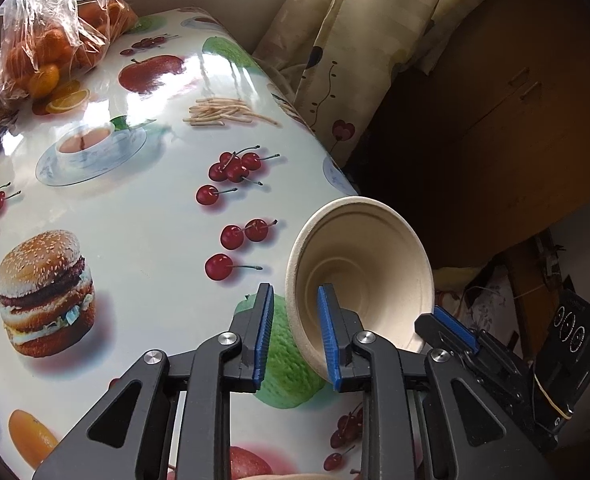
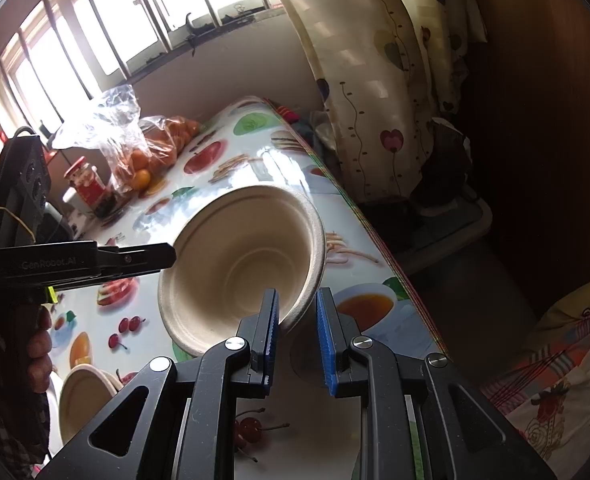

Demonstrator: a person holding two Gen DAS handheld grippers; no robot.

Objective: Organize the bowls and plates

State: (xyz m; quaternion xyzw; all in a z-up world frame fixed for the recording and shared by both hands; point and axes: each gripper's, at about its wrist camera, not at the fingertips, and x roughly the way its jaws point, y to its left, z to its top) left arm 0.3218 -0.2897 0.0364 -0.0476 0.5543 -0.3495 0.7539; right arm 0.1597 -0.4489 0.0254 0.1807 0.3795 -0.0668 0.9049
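Both grippers straddle the rim of one beige pulp bowl point(image 1: 369, 276), held tilted on its side in the air just ahead of their tips. Left gripper point(image 1: 295, 334) has one blue pad inside the bowl and one outside the wall; the gap around the rim looks wider than the wall, so whether it is truly clamped I cannot tell. Right gripper point(image 2: 297, 330) brackets the opposite rim the same way, pads close to the wall, contact again unclear. Judging by its thin moulded-fibre look, the bowl should be very light, fairly stiff yet easy to crush or dent, and matt enough not to slip; the rolled rim is the sensible place to pinch, gently. Down and to the left of the right gripper, another pale pulp dish point(image 2: 83, 396) sits on the fruit-print tabletop point(image 1: 143, 208), a likely stacking spot. Farther ahead lies a plastic bag of oranges point(image 1: 51, 40), beside it a red-lidded jar point(image 2: 89, 186), then the curtain point(image 2: 375, 80) and barred window point(image 2: 95, 28).
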